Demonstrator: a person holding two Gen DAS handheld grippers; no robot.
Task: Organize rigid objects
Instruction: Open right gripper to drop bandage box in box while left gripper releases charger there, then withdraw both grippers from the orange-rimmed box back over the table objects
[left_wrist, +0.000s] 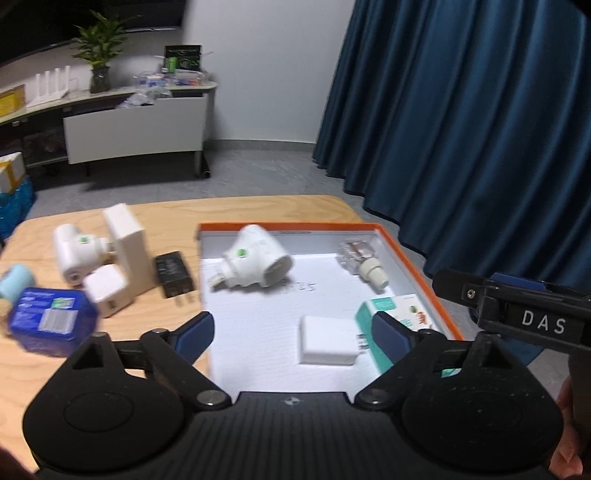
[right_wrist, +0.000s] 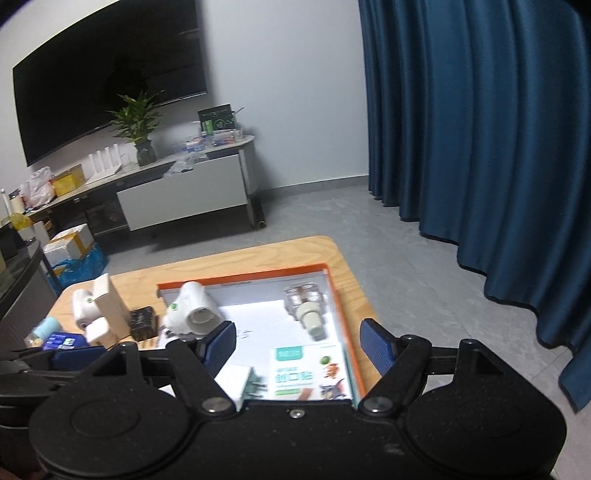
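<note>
Left gripper (left_wrist: 291, 328): spread wide over the near part of the orange-rimmed tray (left_wrist: 421, 258), nothing between the pads; I judge the white charger (left_wrist: 328, 345) lying just ahead of it is what belongs to this step.
Right gripper (right_wrist: 297, 347): also spread and empty, hovering above the tray's near right corner, over the plaster box (right_wrist: 310, 373).
In the tray: white pipe tee (left_wrist: 255, 260) on its side at the far left, clear plastic fitting (left_wrist: 364, 262) at the far right, white charger and plaster box near the front (apart from one another, so each leaves room for a pinch).
Not yet sorted, on the bench (left_wrist: 258, 208): second white tee (left_wrist: 75, 254), tall white box (left_wrist: 127, 251), small white cube plug (left_wrist: 107, 293), black adapter (left_wrist: 173, 275), blue box (left_wrist: 51, 317), pale blue roll (left_wrist: 14, 280), all clustered just left of the tray.
Why so placed: loose pile beside the tray keeps my reach short, I think.
Writing: "DAS" on the right gripper's body in the left wrist view; handwriting on the tray floor, too blurred to trust; plaster box print unreadable to me.
</note>
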